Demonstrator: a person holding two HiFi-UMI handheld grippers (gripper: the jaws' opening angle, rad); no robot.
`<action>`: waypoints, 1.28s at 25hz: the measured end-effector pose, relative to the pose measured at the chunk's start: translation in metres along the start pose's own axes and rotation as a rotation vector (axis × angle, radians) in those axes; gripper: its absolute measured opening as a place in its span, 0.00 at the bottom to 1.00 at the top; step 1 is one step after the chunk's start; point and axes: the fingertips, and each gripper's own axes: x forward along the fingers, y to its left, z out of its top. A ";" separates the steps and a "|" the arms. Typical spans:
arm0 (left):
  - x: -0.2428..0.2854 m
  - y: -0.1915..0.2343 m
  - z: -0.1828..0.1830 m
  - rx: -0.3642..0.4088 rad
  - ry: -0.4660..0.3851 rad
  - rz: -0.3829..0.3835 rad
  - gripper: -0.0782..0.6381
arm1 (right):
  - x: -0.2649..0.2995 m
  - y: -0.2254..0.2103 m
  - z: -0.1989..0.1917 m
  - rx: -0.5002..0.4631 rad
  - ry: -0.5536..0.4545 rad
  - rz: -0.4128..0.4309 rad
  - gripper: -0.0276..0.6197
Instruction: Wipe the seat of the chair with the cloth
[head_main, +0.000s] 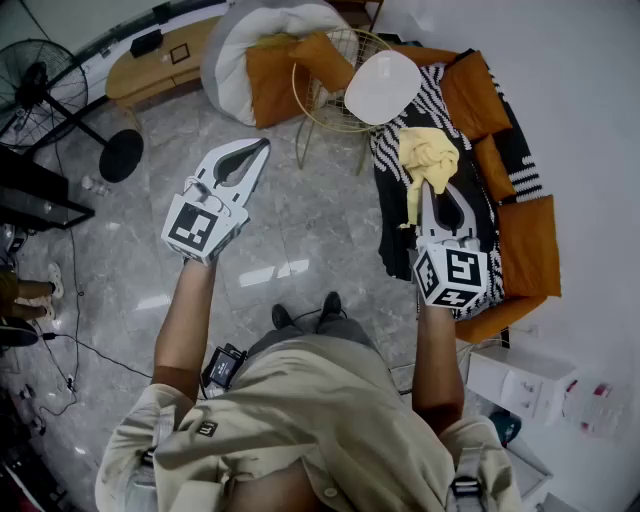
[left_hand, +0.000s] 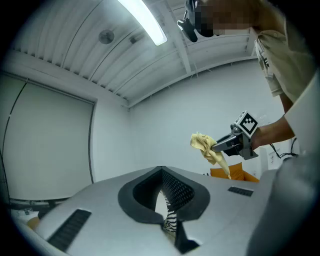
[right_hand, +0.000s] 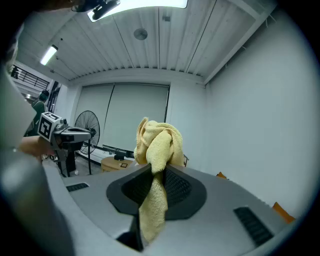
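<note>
One yellow terry cloth (right_hand: 157, 145), bunched into a knot with a tail hanging down, is pinched in my right gripper (head_main: 427, 192), whose jaws are closed on it. In the head view the cloth shows just beside the round white seat (head_main: 384, 86) of the gold wire chair (head_main: 320, 95), near it but apart from it. It is seen against a black-and-white patterned throw (head_main: 490, 190) spread over an orange cushioned sofa (head_main: 525, 245); I cannot tell whether it touches the throw.

My left gripper (head_main: 262, 146) is held well apart from the right one, over the grey marble floor (head_main: 300, 230). Its jaw tips meet and nothing sits between them.

Each gripper carries a marker cube (head_main: 452, 277) printed with black-and-white square patterns, not words.

Beyond the chair are a grey beanbag (head_main: 235, 45) with an orange pillow (head_main: 275, 70), a low wooden table (head_main: 160, 60) and a black pedestal fan (head_main: 40, 85).

A white cardboard box (head_main: 520, 385) sits near my right elbow. Its print is too small to read, and what it holds is hidden.
</note>
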 end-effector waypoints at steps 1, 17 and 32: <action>0.000 -0.001 0.000 -0.004 0.006 -0.001 0.13 | 0.000 0.000 0.000 0.002 0.001 -0.001 0.15; -0.010 0.005 -0.011 -0.036 0.021 -0.006 0.13 | 0.000 0.014 -0.006 -0.001 0.022 -0.017 0.15; 0.117 0.036 -0.055 -0.009 0.082 0.021 0.13 | 0.107 -0.070 -0.029 0.056 0.016 0.022 0.16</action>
